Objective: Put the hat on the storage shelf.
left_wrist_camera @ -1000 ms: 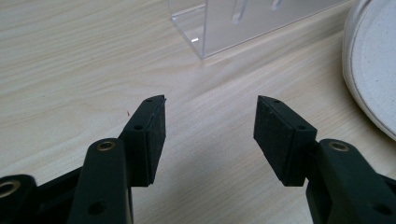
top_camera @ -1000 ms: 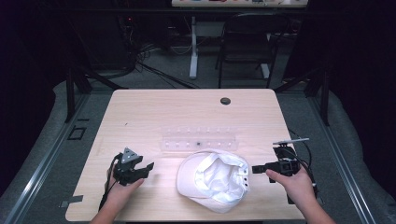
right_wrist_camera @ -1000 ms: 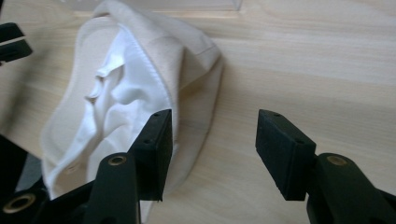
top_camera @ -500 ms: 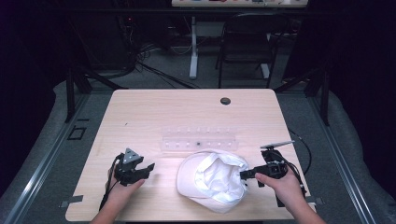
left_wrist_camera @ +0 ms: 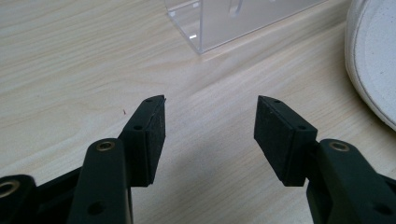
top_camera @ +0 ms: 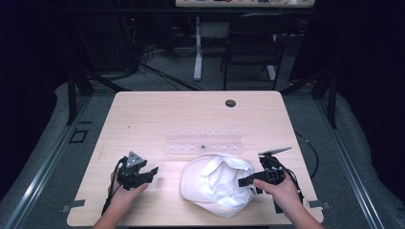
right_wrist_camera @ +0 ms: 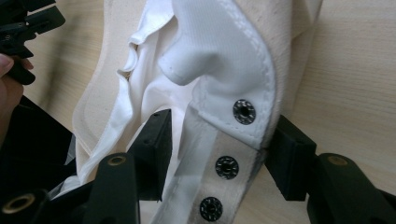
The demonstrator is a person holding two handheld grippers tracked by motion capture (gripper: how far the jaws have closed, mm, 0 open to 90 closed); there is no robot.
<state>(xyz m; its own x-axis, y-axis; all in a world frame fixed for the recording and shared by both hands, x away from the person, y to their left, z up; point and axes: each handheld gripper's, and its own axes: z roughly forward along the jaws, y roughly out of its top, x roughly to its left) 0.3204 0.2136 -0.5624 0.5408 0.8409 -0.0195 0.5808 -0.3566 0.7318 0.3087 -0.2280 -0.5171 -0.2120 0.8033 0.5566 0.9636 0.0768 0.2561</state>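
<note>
A white cap [top_camera: 217, 183] lies upside down on the wooden table [top_camera: 157, 119], near the front edge. Its back strap with black snaps [right_wrist_camera: 244, 111] stands between the jaws of my right gripper [right_wrist_camera: 217, 140]. The jaws are wide apart; the right pad is at the strap's edge, and the left pad stands clear of it. From above, the right gripper [top_camera: 244, 182] sits at the cap's right rim. My left gripper [top_camera: 152, 172] rests left of the cap, open with nothing between its pads [left_wrist_camera: 152, 130]. The cap's edge [left_wrist_camera: 373, 60] lies off to its right.
A clear acrylic rack [top_camera: 203, 145] stands just behind the cap, also ahead of the left gripper [left_wrist_camera: 233, 18]. A dark grommet hole [top_camera: 230, 103] is at the table's far side. A chair [top_camera: 253, 43] and cables are on the floor beyond.
My right gripper has moved left and down from beside the cap until its jaws straddle the snap strap. The left gripper has stayed put.
</note>
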